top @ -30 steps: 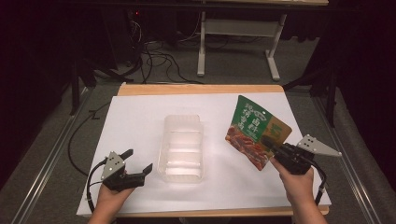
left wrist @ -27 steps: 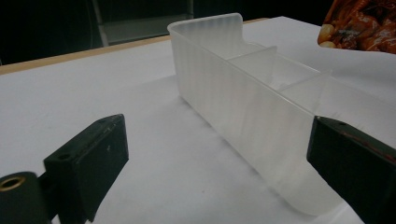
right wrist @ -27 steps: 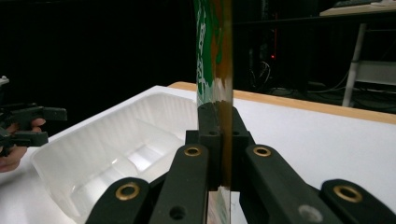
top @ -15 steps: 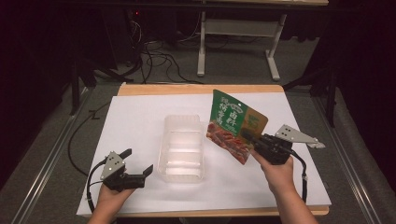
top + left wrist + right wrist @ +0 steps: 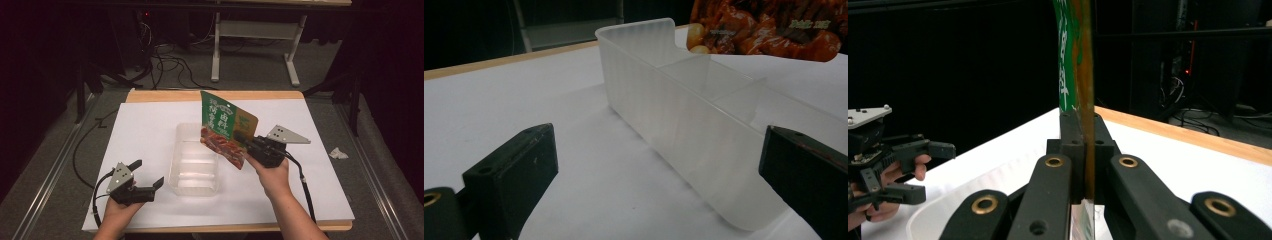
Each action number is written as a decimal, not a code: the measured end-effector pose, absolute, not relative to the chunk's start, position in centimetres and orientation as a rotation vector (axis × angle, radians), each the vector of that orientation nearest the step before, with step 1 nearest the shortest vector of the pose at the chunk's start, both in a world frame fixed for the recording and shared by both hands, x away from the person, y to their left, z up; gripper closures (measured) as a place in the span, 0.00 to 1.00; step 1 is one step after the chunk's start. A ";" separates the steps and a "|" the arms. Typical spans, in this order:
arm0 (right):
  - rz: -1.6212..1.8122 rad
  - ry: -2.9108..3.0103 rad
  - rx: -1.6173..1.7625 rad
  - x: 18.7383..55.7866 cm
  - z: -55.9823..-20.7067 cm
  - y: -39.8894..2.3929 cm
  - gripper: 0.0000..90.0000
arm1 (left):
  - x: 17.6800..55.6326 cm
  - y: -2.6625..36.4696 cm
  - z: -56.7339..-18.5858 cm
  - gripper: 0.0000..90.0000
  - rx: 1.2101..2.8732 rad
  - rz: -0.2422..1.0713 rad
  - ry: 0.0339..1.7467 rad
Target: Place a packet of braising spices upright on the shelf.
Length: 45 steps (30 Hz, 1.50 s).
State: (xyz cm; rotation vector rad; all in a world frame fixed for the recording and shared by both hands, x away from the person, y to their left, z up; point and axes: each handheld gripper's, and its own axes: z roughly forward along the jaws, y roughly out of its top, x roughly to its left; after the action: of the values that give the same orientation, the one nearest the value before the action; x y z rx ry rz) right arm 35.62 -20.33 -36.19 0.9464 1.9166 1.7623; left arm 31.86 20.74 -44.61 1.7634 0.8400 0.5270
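On the white-covered table, my right gripper clamps the green food pouch upright over the clear tray. My left gripper, just opened wide, rests empty beside it.

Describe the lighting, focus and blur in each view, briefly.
High view: white table cover evenly lit, surroundings dark, slightly soft overall. Left gripper view: clear plastic tray fairly sharp, near fingers soft, sauce pouch brightly lit. Right gripper view: pouch edge-on in the right gripper, background nearly black, left gripper dim.
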 end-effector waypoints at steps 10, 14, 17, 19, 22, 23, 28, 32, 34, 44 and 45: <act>1.789 1.945 0.900 36.8 -36.0 -17.7 1.00 | 31.9 20.8 -44.6 0.04 1.759 0.524 0.842; 1.792 1.958 0.881 37.2 -35.9 -16.9 1.00 | 31.9 20.8 -44.6 0.04 1.756 0.525 0.843; 1.793 1.968 0.871 37.5 -35.8 -16.4 1.00 | 31.9 20.9 -44.6 0.04 1.755 0.529 0.844; 1.801 1.974 0.865 37.8 -35.8 -16.1 1.00 | 31.9 20.9 -44.6 0.04 1.751 0.526 0.845; 1.797 1.986 0.854 38.0 -35.9 -15.7 1.00 | 31.9 20.9 -44.6 0.04 1.756 0.526 0.844; 1.796 1.990 0.851 38.1 -35.9 -15.6 1.00 | 32.0 20.9 -44.6 0.04 1.757 0.524 0.845; 1.806 2.003 0.850 38.6 -36.1 -15.3 1.00 | 32.0 20.8 -44.6 0.04 1.754 0.522 0.845; 1.796 2.019 0.854 38.8 -36.3 -15.2 1.00 | 32.0 20.7 -44.7 0.04 1.755 0.519 0.843; 1.800 2.024 0.851 39.0 -36.5 -15.1 1.00 | 32.0 20.7 -44.7 0.04 1.754 0.520 0.843; 1.801 2.064 0.870 40.2 -37.2 -14.4 1.00 | 32.0 20.8 -44.6 0.04 1.752 0.519 0.842; 1.801 2.066 0.877 40.4 -37.3 -14.3 1.00 | 32.0 20.9 -44.6 0.04 1.752 0.519 0.842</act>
State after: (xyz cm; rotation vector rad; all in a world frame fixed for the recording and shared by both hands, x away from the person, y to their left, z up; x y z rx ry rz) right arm 40.36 -14.27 -37.26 0.8770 2.0656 1.8014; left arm 32.03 20.85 -44.61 1.7515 0.8420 0.5186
